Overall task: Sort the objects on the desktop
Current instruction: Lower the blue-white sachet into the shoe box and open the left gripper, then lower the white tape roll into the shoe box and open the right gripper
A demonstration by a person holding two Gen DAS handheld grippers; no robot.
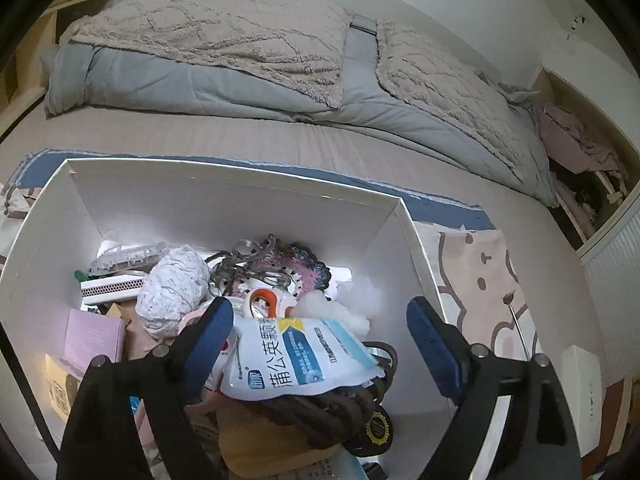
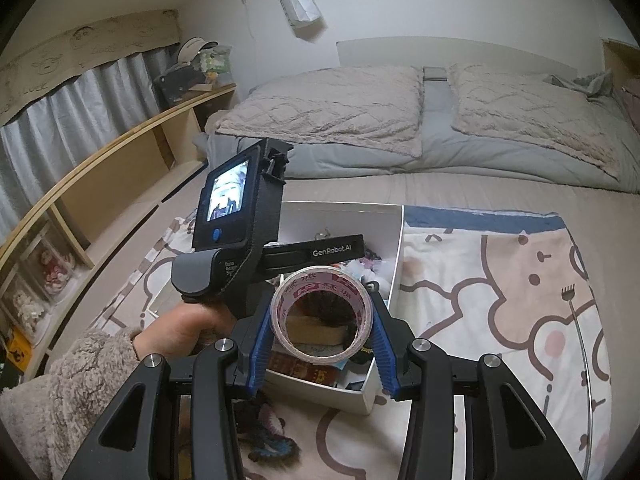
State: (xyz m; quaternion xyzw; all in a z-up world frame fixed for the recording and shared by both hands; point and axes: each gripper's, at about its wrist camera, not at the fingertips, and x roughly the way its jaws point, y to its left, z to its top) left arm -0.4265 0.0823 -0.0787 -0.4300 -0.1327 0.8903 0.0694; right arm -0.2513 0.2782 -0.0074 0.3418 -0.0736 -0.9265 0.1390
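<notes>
Overhead, left hand-held gripper [image 1: 320, 340] gapes above box [image 1: 236, 174]; right hand-held gripper [image 2: 322, 340] clamps tape [image 2: 322, 314].

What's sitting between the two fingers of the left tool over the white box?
In the left wrist view, a white and blue medicine pouch lies between the open left tool fingers, atop clutter in the white box.

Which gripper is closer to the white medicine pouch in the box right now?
Left. The left gripper hangs open right over the white medicine pouch, fingers either side. The right gripper is shut on the tape roll, above the box's near end.
</notes>
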